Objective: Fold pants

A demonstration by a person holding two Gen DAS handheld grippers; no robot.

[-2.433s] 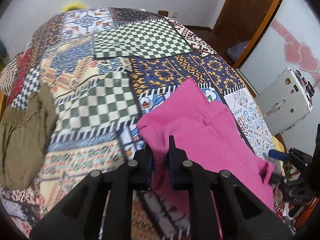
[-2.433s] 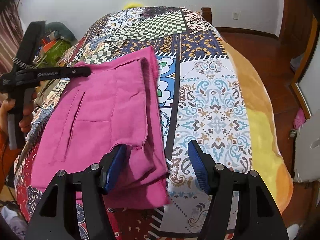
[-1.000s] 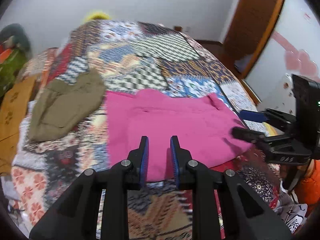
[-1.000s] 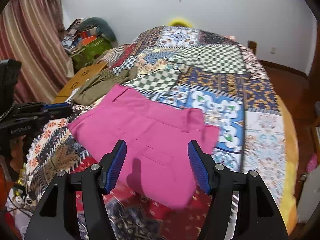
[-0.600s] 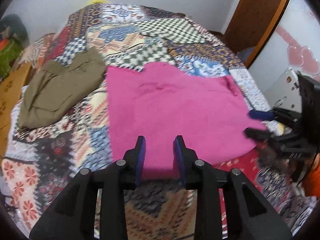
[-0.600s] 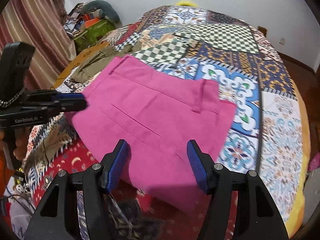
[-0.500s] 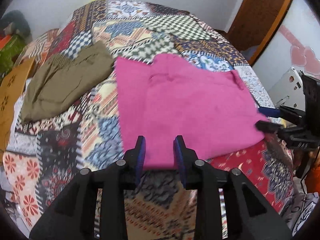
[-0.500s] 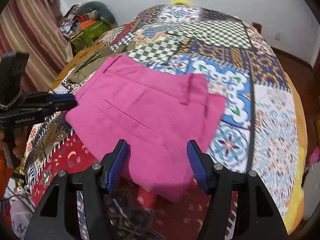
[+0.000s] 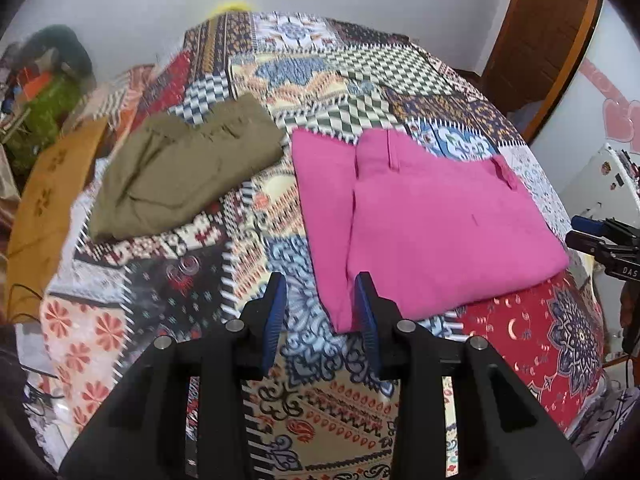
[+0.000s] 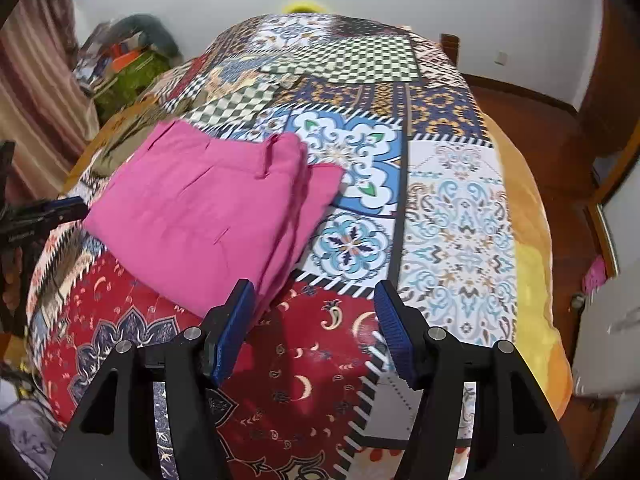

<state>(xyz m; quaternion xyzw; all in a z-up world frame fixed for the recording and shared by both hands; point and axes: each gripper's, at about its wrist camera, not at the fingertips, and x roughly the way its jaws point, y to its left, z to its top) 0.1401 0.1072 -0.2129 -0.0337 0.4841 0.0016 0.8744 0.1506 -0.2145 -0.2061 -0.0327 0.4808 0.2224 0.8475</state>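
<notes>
The pink pants (image 9: pixel 432 216) lie folded in a flat rectangle on the patchwork bed cover (image 9: pixel 312 400). My left gripper (image 9: pixel 321 292) hovers at their near left corner. Its jaws are opening and hold nothing; the corner of the cloth lies just past the right fingertip. In the right wrist view the pink pants (image 10: pixel 208 208) reach down to the left finger of my right gripper (image 10: pixel 314 300), which stands open over the red patch with nothing between its fingers. Each gripper also shows at the edge of the other's view: the right gripper (image 9: pixel 600 236) and the left gripper (image 10: pixel 44 212).
Folded olive pants (image 9: pixel 180 168) lie on the bed to the left of the pink ones. An orange board (image 9: pixel 44 200) and a heap of clutter (image 9: pixel 44 92) sit off the bed's left side. A white case (image 9: pixel 600 184) and a wooden door (image 9: pixel 548 20) stand at the right.
My left gripper let go of the pink pants, which now lie flat and folded, and its jaws have widened. Both grippers have shifted to the pants' near corners.
</notes>
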